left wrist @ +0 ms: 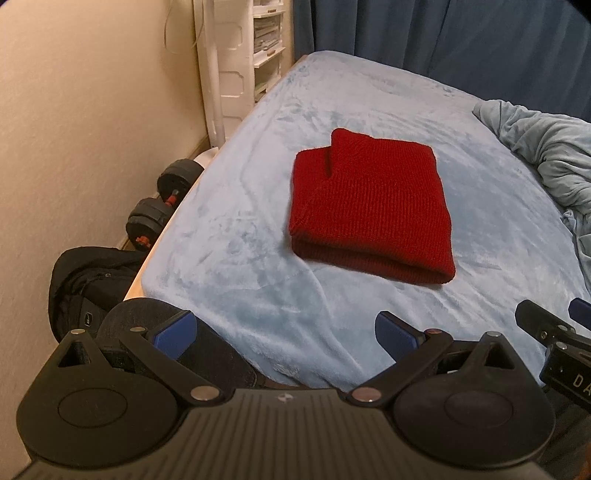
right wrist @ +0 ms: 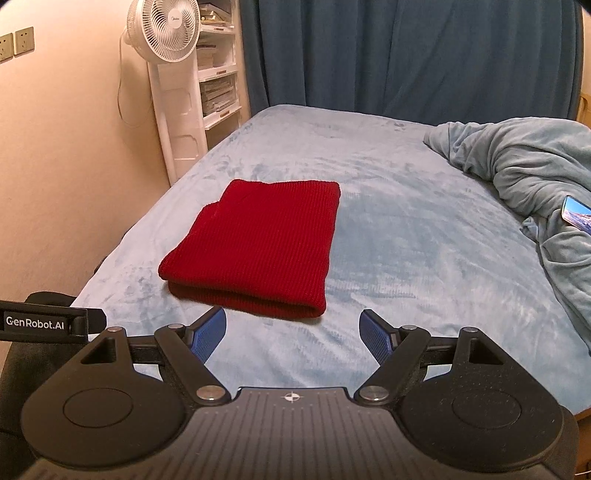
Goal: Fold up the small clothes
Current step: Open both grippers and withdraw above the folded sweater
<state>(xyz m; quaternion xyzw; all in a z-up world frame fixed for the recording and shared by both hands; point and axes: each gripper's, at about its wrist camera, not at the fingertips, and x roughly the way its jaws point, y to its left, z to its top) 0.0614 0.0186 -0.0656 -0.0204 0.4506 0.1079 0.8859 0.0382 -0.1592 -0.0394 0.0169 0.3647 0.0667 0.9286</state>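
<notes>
- Right now the folded dark-red ribbed knit garment (left wrist: 369, 206) lies flat on the pale-blue plush-covered bed (left wrist: 236, 236), roughly midway across it and well clear of both tools.
- Its thick doubled fold faces the cameras as a rounded edge; at the far left corner a narrower layer sticks out from under the top layer.
- The left tool (left wrist: 284, 332) hangs over the near edge of the bed with its blue-padded fingers (left wrist: 173, 332) spread wide and nothing between them.
- The right tool (right wrist: 293, 338) is likewise spread wide and empty, its blue pads (right wrist: 208, 332) just short of the garment's near edge without touching it.
- In the left wrist view a part of the right tool shows at the lower right edge; in the right wrist view a black bar with white lettering from the left tool shows at the lower left.
- A rumpled grey-blue quilted duvet (right wrist: 524, 166) is heaped along the bed's right side, with a smartphone with a lit screen (right wrist: 576, 214) resting on it.
- Dark-blue curtains (right wrist: 406, 55) hang behind the bed.
- A white pedestal fan (right wrist: 164, 31) stands by the cream wall, beside a white shelf unit stacked with papers (right wrist: 219, 81).
- Black dumbbells with red collars (left wrist: 162, 199) and a black backpack (left wrist: 85, 284) lie on the floor between bed and wall.
</notes>
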